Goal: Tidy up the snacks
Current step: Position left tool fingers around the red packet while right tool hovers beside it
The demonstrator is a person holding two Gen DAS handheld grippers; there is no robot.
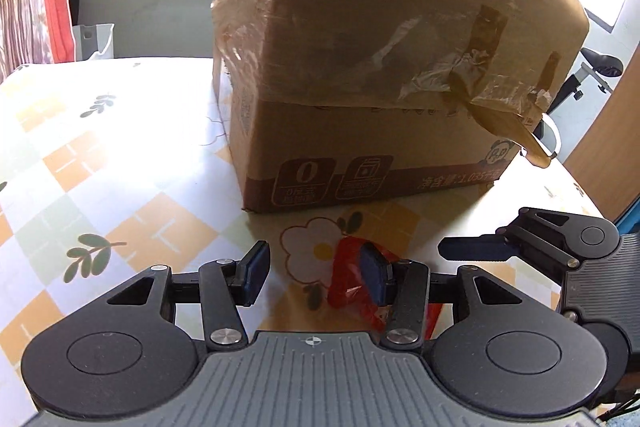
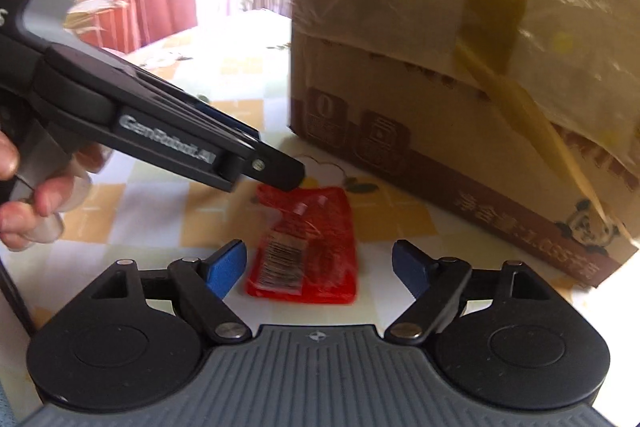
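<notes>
Right gripper [image 2: 319, 269] jaws spread wide, nothing pinched, red snack packet [image 2: 308, 253] flat on the checked tablecloth [image 2: 160, 199] just ahead between its fingers, apart from both; only this view shows the packet whole, barcode label up, clear glossy wrap. Left wrist view has it mostly hidden behind the left gripper [image 1: 316, 273], whose jaws are partly open, packet at the right-hand pad, contact unclear. Taped cardboard box [image 1: 400, 67] stands just behind.

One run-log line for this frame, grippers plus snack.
left gripper: open, empty | right gripper: open, empty | red plastic snack packet: flat on checked tablecloth, beside taped brown cardboard box, not gripped
</notes>
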